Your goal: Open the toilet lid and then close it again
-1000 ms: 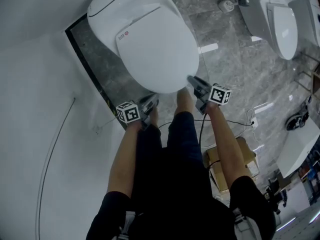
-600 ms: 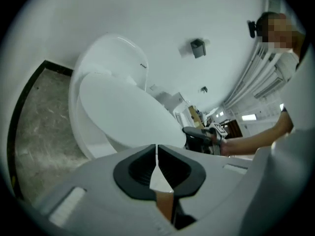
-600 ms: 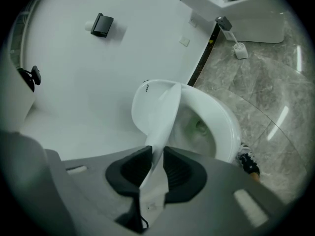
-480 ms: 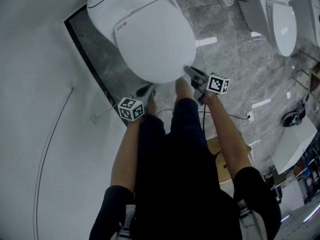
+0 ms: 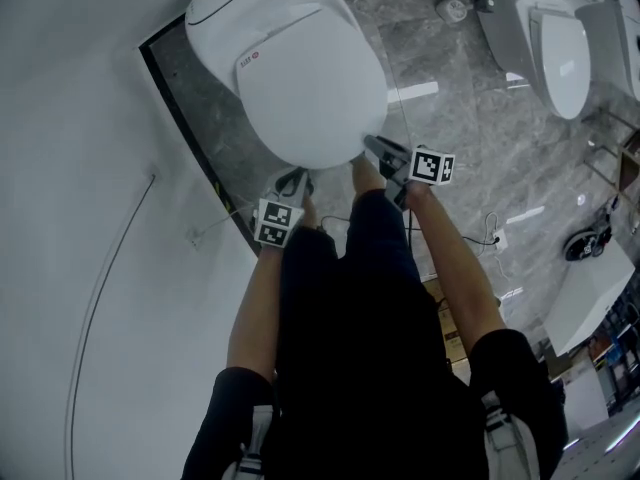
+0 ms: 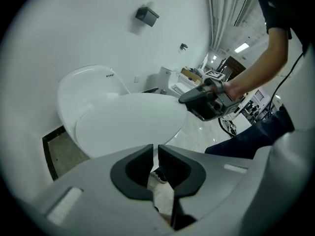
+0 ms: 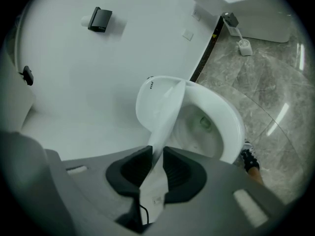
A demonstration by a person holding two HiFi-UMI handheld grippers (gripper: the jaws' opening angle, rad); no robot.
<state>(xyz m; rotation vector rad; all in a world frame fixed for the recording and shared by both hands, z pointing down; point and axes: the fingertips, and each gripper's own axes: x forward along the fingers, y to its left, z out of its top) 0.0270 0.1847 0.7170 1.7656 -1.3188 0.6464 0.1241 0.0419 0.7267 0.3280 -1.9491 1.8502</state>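
Note:
The white toilet lid is tilted up off the bowl. My right gripper is shut on its front edge. In the right gripper view the thin lid runs between the jaws of the right gripper, and the seat and open bowl show to its right. My left gripper hangs just below the lid's front left rim, apart from it. The left gripper is shut on nothing, with the lid ahead of it and the right gripper at the lid's edge.
A white wall runs along the left. The floor is grey marble, with a second toilet at the top right. The person's legs stand right in front of the bowl. A cardboard box and a cable lie behind.
The right gripper has risen with the lid's front edge, so the lid has tilted up. The left gripper has risen a little and rolled, so its marker cube faces differently.

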